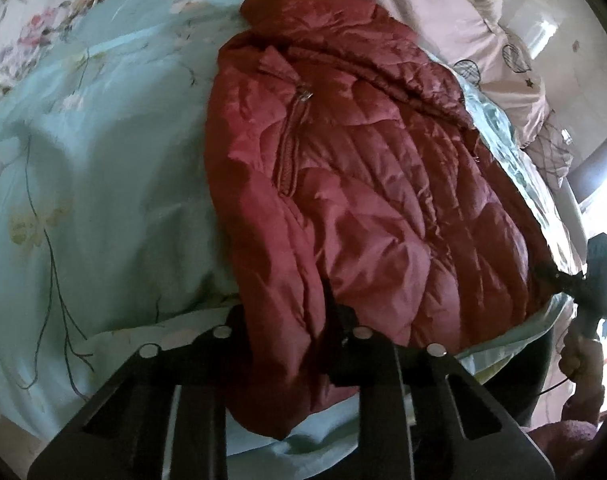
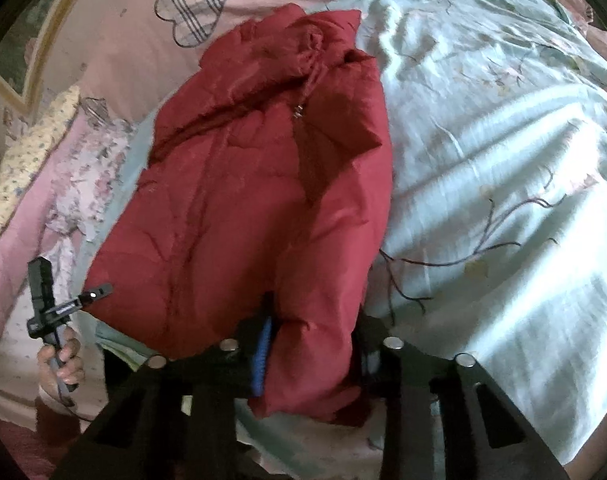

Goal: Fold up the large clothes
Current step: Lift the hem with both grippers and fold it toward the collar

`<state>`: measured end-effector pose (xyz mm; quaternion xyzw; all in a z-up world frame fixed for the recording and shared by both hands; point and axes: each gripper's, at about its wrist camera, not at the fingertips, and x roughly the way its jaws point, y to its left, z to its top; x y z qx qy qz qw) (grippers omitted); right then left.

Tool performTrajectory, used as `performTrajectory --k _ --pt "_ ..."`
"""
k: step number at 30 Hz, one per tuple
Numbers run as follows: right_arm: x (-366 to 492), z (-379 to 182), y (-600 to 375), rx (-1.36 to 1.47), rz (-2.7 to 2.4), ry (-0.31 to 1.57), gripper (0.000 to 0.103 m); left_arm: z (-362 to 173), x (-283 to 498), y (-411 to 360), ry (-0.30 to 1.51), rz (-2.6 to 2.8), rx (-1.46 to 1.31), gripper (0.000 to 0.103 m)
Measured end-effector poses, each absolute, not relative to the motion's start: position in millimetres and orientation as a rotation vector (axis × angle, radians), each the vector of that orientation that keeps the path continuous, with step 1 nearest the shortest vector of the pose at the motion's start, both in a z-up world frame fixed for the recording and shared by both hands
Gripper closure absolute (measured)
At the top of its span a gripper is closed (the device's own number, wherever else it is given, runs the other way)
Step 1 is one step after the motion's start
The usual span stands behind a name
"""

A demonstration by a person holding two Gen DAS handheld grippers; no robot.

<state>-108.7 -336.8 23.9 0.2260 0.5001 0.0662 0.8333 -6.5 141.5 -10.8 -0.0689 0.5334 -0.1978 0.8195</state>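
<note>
Both grippers sit at the near hem of the jacket, one at each corner.

Biggest first: pale blue floral quilt covers most of the bed, lit brighter on the right-wrist side. Pink sheet with plaid hearts runs along the far edge behind it, also visible top right in the left-wrist view.

Red quilted jacket lies on the quilt, roughly flat, collar at the far end, hem toward the cameras. Zipper runs lengthwise, pull tab near the collar. Same jacket fills the centre of the right-wrist view, angled slightly left. Sleeves look tucked in along the body; can't confirm how.

Left gripper: jaws narrow, red fabric bunched between them, hem corner hanging down past the fingers. From the right wrist it shows at far left, tip touching the jacket's edge, held by a bare hand.

Right gripper: jaws partly closed with a thick fold of jacket between them; blue pad visible on the left finger. From the left wrist it shows at far right, tip on the jacket's corner.
</note>
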Motion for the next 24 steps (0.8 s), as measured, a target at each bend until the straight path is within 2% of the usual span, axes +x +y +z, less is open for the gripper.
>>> performTrajectory --k 7,24 --pt "-105 42 -344 0.544 0.196 0.962 0.080 14 -5 143 1.062 -0.443 -0.202 0.088" --pt "-74 86 -350 0.558 0.252 0.754 0.081 73 22 135 0.881 -0.458 -0.238 0.089"
